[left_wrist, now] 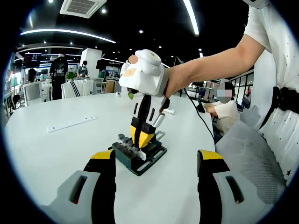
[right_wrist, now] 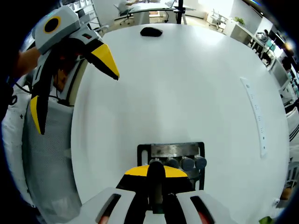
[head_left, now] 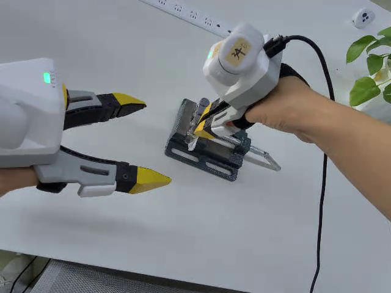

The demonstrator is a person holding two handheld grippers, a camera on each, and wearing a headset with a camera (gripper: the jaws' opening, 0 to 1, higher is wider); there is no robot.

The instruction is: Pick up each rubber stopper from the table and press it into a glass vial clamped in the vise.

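Now, vials [right_wrist: 187,163] upright in vise [right_wrist: 170,150]

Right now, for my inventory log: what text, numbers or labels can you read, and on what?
Tan sticker on the right gripper: dark marks, too blurred to read.
Shirt print on a person far back: too small to read.
No other text is readable.

Open office room around a white table [head_left: 214,232]
Long ceiling lights [left_wrist: 190,16] are shining under a dark ceiling; a power strip [head_left: 183,10] is lying on the table.
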